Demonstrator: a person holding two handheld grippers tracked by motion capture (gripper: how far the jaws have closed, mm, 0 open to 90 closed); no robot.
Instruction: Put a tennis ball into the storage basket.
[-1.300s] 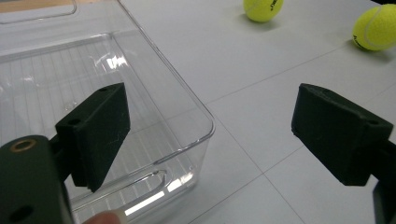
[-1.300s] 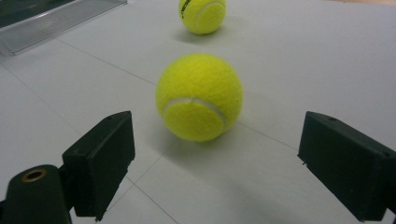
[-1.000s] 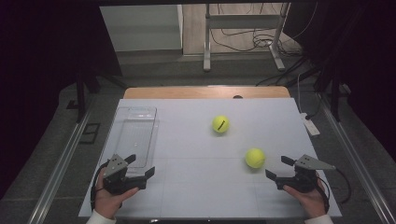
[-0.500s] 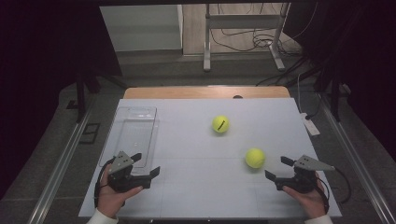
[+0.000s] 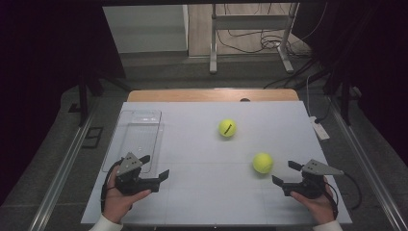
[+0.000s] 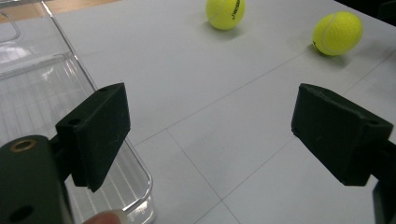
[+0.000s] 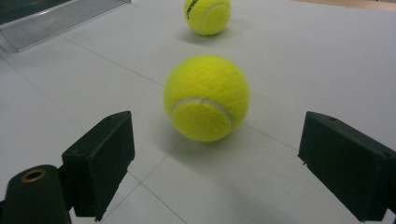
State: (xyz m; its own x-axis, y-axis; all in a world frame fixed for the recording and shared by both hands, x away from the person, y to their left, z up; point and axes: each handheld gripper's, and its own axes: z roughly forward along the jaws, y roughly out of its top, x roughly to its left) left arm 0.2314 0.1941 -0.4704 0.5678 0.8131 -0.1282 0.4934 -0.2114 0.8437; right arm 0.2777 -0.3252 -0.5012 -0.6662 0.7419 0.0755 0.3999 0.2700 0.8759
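Note:
Two yellow tennis balls lie on the white table (image 5: pixel 192 144): one near the middle (image 5: pixel 227 128), one nearer the front right (image 5: pixel 262 163). A clear plastic tray (image 5: pixel 134 139) sits at the left. My left gripper (image 5: pixel 155 166) is open at the tray's near corner, nothing between its jaws. In the left gripper view the gripper (image 6: pixel 212 130) faces bare table, the tray (image 6: pixel 42 88) at its left, both balls (image 6: pixel 226 13) (image 6: pixel 337 33) far off. My right gripper (image 5: pixel 285 173) is open just right of the nearer ball. In the right gripper view that ball (image 7: pixel 206 98) lies ahead of the open gripper (image 7: pixel 219 163), apart from it.
The farther ball (image 7: pixel 208 16) and the tray's end (image 7: pixel 60 18) lie beyond. A wooden strip (image 5: pixel 211 95) runs along the table's far edge. A white power strip (image 5: pixel 319 129) lies off the right edge. Metal stand legs (image 5: pixel 250 43) rise behind on dark floor.
My left gripper has shifted a little to the right along the tray's near end. The right gripper and both balls have stayed where they were.

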